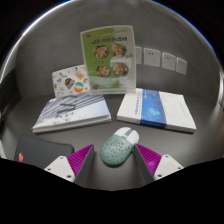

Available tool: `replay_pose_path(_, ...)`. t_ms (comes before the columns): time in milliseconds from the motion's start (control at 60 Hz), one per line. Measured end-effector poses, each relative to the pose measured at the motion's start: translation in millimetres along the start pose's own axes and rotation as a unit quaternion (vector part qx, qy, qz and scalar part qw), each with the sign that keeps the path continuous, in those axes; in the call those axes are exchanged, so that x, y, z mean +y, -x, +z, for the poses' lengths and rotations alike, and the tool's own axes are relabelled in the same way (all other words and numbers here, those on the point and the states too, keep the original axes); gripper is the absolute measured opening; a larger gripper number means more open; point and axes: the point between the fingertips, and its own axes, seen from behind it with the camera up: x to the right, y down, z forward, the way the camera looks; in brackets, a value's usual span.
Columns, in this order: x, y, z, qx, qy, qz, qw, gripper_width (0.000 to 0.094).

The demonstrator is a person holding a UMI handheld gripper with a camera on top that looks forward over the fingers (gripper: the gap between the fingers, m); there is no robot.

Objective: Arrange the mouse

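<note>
Jaws are standing wide apart as the gripper [114,163] is hovering over the grey desk [110,135], the mouse [118,147] lying between its fingers with gaps either side, long axis pointing ahead toward two books.

A grey-covered book with striped markings [72,113] lies at centre left of the frame on a dark grey tabletop [110,128]. To its right, at centre right, lies a white book with a blue band across its cover [156,109], well apart from the first. In the upper middle, a pale green poster with small photographs [108,55] stands upright against the light wall. Left of it leans a small white card with colourful shapes [69,83]. At upper right, white wall sockets [162,59] sit in a row.
</note>
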Motion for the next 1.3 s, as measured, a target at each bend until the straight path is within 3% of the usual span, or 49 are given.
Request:
replay_pose_path(83, -12, -4, 15, 0.034, -0.006, 0.028, 0.999, 0.0842)
replay_pose_path(150, -16, -7, 21, 0.062, -0.015, 0.046, 0.997, 0.0778)
replay_pose_path(167, -17, -7, 21, 0.067, -0.016, 0.048, 0.996, 0.0816)
replay_pose_path(233, -17, -1, 23, 0.068, -0.015, 0.056, 0.996, 0.0548)
replay_pose_path(250, -17, -1, 22, 0.072, -0.014, 0.065, 0.995, 0.0604)
replay_pose_path(267, -17, -2, 22, 0.075, -0.013, 0.074, 0.994, 0.0511)
replay_pose_path(333, -13, -2, 18, 0.085, 0.003, 0.086, 0.993, 0.0462)
replay_pose_path(350, -13, -1, 15, 0.087, 0.007, 0.085, 0.993, 0.0497)
replay_pose_path(367, -13, 0, 11, 0.088, 0.007, 0.083, 0.993, 0.0443)
replay_pose_path(400, -21, 3, -1, 0.092, -0.005, 0.075, 0.993, 0.0436)
replay_pose_path(567, -89, 69, -111, 0.092, -0.112, 0.010, 0.989, 0.0435)
replay_pose_path(683, -90, 153, -156, 0.056, -0.143, -0.026, 0.988, 0.0432)
replay_pose_path(817, -30, 221, -138, 0.012, -0.103, -0.030, 0.994, 0.0431)
replay_pose_path(1083, 64, 226, -88, 0.017, -0.011, -0.028, 0.999, 0.0439)
replay_pose_path(1233, 69, 227, -82, -0.001, -0.001, -0.018, 1.000, 0.0573)
replay_pose_path(1250, 70, 228, -82, -0.006, 0.003, -0.016, 1.000, 0.0636)
replay_pose_path(1267, 71, 228, -84, -0.012, 0.005, -0.015, 1.000, 0.0613)
replay_pose_path(1300, 72, 229, -87, -0.025, 0.009, -0.010, 1.000, 0.0731)
